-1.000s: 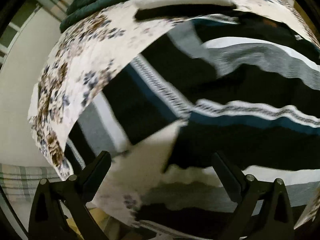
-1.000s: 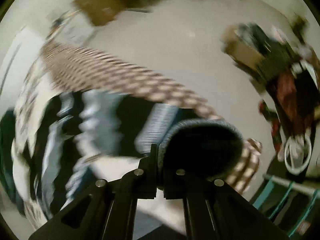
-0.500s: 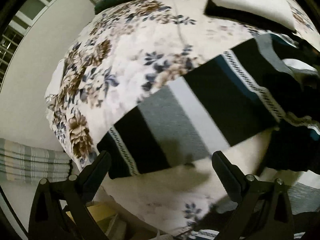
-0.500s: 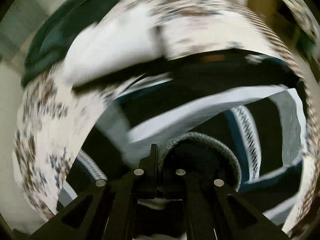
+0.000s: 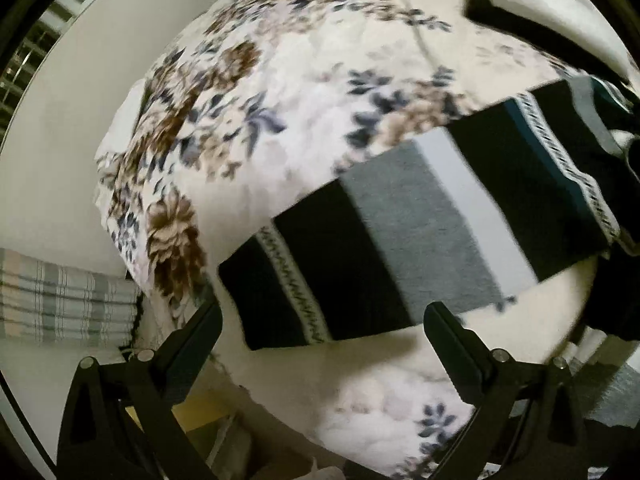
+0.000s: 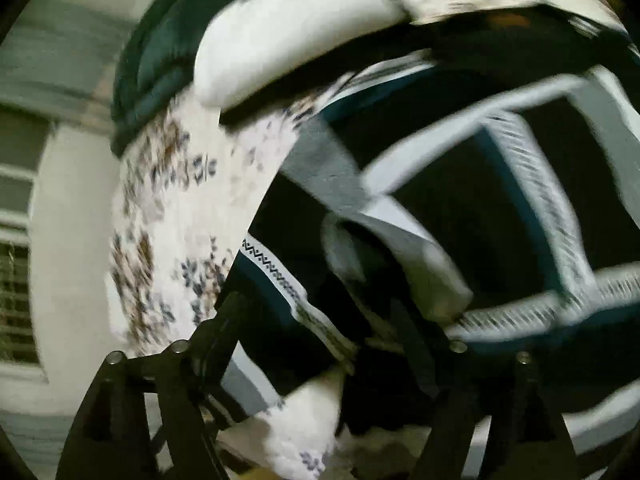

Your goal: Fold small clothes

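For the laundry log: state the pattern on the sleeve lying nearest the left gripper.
Black, grey and white bands with zigzag trim on the sleeve; clearest in the left wrist view.

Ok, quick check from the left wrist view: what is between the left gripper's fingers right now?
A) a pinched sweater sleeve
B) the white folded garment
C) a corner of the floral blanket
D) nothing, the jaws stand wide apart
D: the left gripper is open, its fingers spread wide and gripping nothing; the striped sweater sleeve lies flat on the floral blanket beyond the tips.
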The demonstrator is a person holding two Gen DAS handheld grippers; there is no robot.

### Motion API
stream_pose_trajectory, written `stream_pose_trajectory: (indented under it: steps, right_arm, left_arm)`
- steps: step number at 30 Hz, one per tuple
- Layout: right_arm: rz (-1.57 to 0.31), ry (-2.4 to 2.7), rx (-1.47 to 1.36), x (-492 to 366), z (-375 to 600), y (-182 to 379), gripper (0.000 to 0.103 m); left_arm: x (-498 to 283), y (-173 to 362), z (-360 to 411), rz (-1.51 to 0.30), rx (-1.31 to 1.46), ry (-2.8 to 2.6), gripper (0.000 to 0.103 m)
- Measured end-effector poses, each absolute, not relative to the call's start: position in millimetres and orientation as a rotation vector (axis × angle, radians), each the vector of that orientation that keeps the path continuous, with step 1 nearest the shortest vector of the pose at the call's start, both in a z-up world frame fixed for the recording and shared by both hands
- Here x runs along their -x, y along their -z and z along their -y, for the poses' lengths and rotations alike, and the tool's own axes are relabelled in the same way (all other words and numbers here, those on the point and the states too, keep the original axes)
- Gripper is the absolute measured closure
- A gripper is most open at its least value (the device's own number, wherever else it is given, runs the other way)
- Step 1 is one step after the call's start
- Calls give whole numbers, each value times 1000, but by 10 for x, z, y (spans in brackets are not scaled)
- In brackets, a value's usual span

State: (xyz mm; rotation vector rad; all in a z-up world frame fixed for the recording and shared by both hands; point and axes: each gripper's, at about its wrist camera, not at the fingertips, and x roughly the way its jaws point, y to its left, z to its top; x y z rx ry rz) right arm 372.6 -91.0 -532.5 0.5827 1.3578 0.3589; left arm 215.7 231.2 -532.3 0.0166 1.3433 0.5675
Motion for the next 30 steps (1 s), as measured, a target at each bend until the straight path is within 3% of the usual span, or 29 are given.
stream_pose_trajectory:
  steps: [12, 19, 23, 28, 30]
  right_arm:
    - [-1465, 12, -619, -3194, 2062, 5616, 23]
    - [-1514, 5, -561, -3239, 1659, 5727, 23]
    - [-1507, 15, -493, -3388, 1391, 5702, 23]
    - [-1375, -31, -538, -3734, 1168, 5418, 23]
    - [-1359, -50, -499, -3925, 988, 5396, 23]
  left_arm:
    - [-1535, 5621, -3511, -1365, 439, -672, 0]
    - [-1389, 6164, -3913, -1350, 732, -636, 1]
    - [-1540, 6309, -3930, -1318, 754, -592, 1]
    - [-1775, 6336, -3844, -1281, 667, -552, 21]
    - [-1805, 6369, -3835, -1280, 675, -546, 24]
